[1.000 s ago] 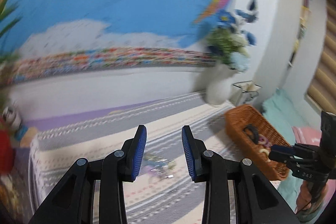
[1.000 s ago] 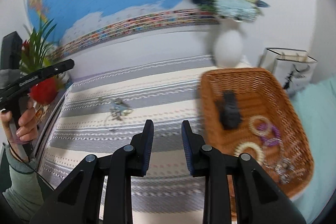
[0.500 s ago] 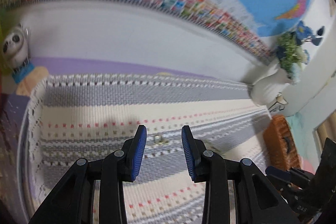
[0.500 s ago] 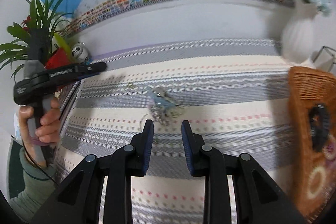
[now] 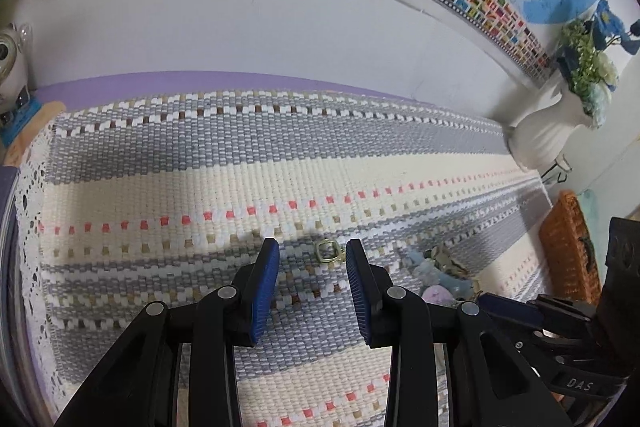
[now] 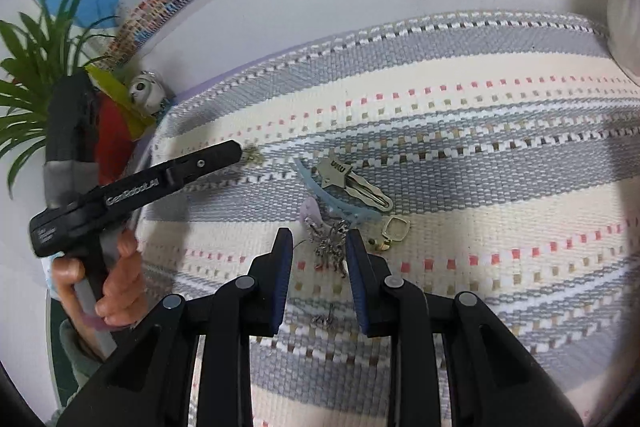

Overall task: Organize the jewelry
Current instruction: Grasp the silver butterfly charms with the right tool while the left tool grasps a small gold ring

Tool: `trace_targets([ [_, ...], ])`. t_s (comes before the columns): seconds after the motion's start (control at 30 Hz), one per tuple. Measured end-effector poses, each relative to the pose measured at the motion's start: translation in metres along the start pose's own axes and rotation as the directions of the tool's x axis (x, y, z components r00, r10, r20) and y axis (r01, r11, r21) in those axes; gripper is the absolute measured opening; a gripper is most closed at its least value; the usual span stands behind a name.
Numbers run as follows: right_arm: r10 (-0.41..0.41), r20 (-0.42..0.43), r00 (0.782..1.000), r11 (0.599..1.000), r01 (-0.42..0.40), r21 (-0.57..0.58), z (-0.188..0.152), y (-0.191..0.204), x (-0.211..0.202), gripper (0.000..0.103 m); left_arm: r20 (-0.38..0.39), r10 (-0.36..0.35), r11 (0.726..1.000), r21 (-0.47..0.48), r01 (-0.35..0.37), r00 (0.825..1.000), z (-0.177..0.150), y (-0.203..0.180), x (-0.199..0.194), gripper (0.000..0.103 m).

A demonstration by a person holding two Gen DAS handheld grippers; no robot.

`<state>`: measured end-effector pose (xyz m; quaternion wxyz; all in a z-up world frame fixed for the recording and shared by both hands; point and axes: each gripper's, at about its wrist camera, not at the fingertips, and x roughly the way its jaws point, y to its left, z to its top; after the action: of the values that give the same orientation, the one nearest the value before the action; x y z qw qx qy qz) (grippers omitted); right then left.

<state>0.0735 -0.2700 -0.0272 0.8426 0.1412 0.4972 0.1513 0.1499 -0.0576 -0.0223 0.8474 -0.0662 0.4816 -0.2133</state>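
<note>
Left gripper (image 5: 312,257): jaws part-open with nothing between the pads, pointing steeply down at the striped mat (image 5: 200,179).
Left target: small gold ring-like piece (image 5: 329,251) lying flat on the mat, just ahead of the tips and inside the gap, a little nearer the right-hand blue pad.
Right gripper (image 6: 318,251): jaws part-open, a touch narrower, holding nothing, also aimed down at the mat.
Right target: silvery cluster charm (image 6: 332,247) directly ahead between the tips; whether the pads touch it I cannot tell.
Jewelry pile: key (image 6: 352,183), pale blue band (image 6: 332,201), lilac piece (image 6: 310,213) and square gold clasp (image 6: 394,229) all lie just beyond the cluster charm, the clasp to its right.
Long axis: the key and the blue band both run diagonally, from upper left to lower right in the right wrist view, so they lie across the right gripper's line rather than along it.
Nearer hand: the gold ring sits well to the left of the cluster charm, off at the left gripper's tip, so it is the left hand's job; the pile belongs to the right.
Basket (image 5: 568,247): woven, at the far right edge of the mat from the cluster charm, probably the drop point.
Coming move: likely a short straight descent on each side, then closing.
</note>
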Motion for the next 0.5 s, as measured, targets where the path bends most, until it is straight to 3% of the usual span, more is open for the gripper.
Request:
trace_targets([
  [0.17, -0.026, 0.009, 1.0, 1.0, 0.026, 0.001, 0.0, 0.001, 0.003, 0.031, 0.004, -0.003, 1.0, 0.005, 0.003, 1.0, 0.003, -0.005, 0.002, 0.035],
  [0.23, -0.032, 0.019, 0.999, 0.999, 0.032, 0.004, 0.0, 0.001, 0.0, 0.043, 0.006, -0.008, 1.0, -0.001, 0.008, 1.0, 0.004, -0.005, 0.001, 0.035],
  [0.3, -0.03, 0.023, 0.999, 1.0, 0.03, 0.004, 0.001, 0.0, -0.001, 0.048, 0.006, -0.013, 1.0, -0.006, 0.013, 1.0, 0.004, -0.004, 0.001, 0.035],
  [0.5, -0.075, 0.02, 0.997, 0.996, 0.076, -0.05, -0.001, 0.014, 0.007, 0.048, 0.015, -0.021, 0.999, -0.035, 0.021, 1.0, 0.004, 0.009, -0.005, 0.035],
])
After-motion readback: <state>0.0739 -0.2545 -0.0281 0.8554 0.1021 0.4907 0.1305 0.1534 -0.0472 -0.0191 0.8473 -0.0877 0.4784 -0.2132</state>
